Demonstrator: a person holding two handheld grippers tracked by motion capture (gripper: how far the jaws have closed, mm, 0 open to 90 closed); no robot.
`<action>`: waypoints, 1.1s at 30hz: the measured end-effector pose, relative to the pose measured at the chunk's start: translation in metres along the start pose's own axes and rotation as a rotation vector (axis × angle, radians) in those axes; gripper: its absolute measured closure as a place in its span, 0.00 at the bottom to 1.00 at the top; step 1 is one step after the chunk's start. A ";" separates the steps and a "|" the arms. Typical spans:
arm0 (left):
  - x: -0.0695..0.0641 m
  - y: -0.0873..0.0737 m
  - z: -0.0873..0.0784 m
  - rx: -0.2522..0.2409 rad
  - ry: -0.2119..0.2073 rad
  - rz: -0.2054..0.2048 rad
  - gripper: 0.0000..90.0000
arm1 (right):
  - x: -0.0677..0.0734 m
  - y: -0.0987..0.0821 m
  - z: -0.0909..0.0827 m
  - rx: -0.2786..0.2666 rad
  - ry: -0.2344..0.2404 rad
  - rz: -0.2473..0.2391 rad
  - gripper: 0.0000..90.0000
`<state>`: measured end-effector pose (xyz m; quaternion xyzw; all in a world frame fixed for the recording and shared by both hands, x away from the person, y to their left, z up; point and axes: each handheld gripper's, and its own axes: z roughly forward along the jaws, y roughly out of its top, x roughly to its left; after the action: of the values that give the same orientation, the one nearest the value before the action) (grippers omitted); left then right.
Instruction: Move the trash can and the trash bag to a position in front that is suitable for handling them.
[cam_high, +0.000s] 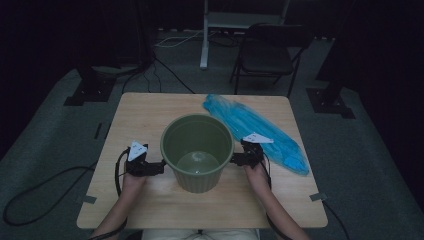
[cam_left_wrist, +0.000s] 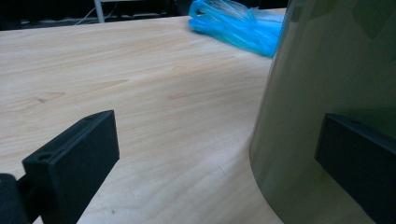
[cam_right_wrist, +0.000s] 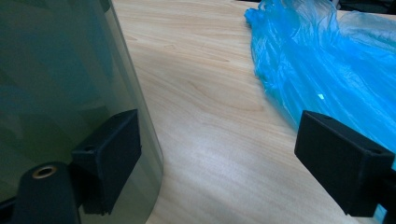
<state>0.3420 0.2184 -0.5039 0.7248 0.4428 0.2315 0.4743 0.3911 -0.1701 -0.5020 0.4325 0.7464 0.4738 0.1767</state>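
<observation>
An empty olive-green plastic bin (cam_high: 197, 150) stands upright in the middle of the wooden table (cam_high: 145, 115). My left gripper (cam_high: 159, 165) is at the bin's left side and my right gripper (cam_high: 234, 160) at its right side, both low near the tabletop. In the left gripper view the gripper (cam_left_wrist: 217, 135) is open, its right jaw lying against the bin wall (cam_left_wrist: 336, 70). In the right gripper view the gripper (cam_right_wrist: 219, 144) is open too, its left jaw against the bin wall (cam_right_wrist: 56, 70) and its right jaw beside the blue plastic bag (cam_right_wrist: 336, 60). Nothing is held.
A crumpled blue plastic bag (cam_high: 255, 127) lies along the table's right side, just behind my right hand. A folding chair (cam_high: 267, 50) and stand legs (cam_high: 204, 45) are on the floor beyond the table. Cables trail off the left edge.
</observation>
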 end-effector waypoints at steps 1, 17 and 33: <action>-0.002 -0.001 -0.002 0.004 -0.009 -0.002 0.00 | 0.001 -0.001 -0.002 -0.003 -0.001 -0.004 0.16; -0.030 -0.014 -0.023 0.005 -0.033 0.064 0.00 | 0.011 -0.025 -0.038 -0.021 0.009 -0.041 0.15; -0.011 -0.038 -0.042 0.017 -0.037 0.057 0.00 | -0.046 -0.031 -0.065 -0.004 -0.196 0.063 0.15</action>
<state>0.2888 0.2347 -0.5186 0.7453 0.4151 0.2277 0.4694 0.3586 -0.2490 -0.5038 0.4996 0.7107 0.4362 0.2347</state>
